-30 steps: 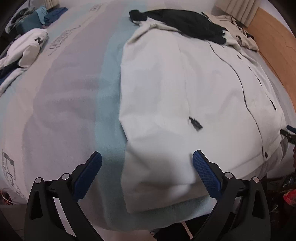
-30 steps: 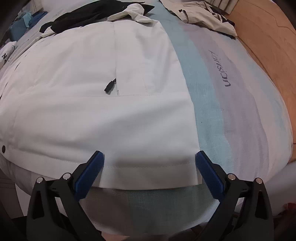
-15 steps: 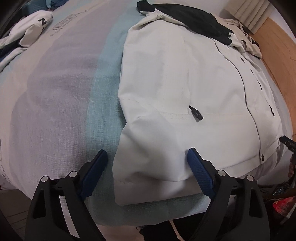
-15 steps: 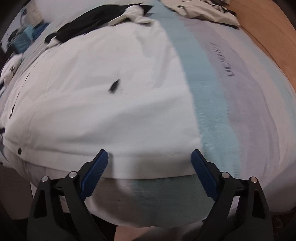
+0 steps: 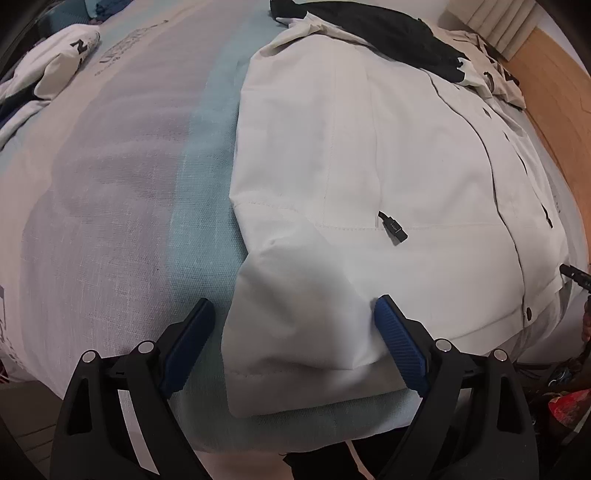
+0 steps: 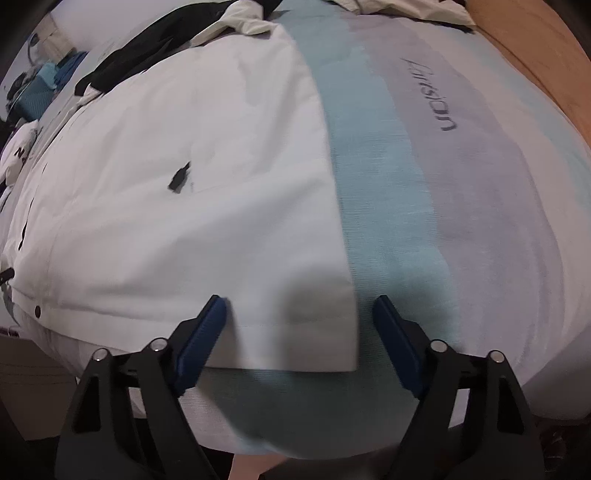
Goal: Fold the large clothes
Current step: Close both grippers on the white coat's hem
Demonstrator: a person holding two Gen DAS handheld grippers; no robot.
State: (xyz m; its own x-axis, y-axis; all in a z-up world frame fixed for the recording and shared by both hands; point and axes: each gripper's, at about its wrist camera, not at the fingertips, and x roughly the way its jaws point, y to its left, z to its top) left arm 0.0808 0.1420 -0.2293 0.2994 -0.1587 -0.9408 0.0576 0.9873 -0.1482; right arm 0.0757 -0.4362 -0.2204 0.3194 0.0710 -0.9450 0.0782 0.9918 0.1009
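I had both tongs, left (image 5: 291, 332) and right (image 6: 299, 328), spread apart, each straddling a hem corner of the jacket (image 5: 388, 155) on the bed (image 5: 110, 192).

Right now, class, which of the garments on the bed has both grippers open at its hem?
The white jacket, spread flat: the left gripper and right gripper straddle its bottom corners. The black garment and the crumpled white printed top lie farther away.

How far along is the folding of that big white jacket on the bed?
Barely started. Done: the white snap-front jacket lies spread flat on the striped bedsheet. In hand: the left gripper and right gripper, both open, straddle its two bottom hem corners without gripping. Left: every fold.
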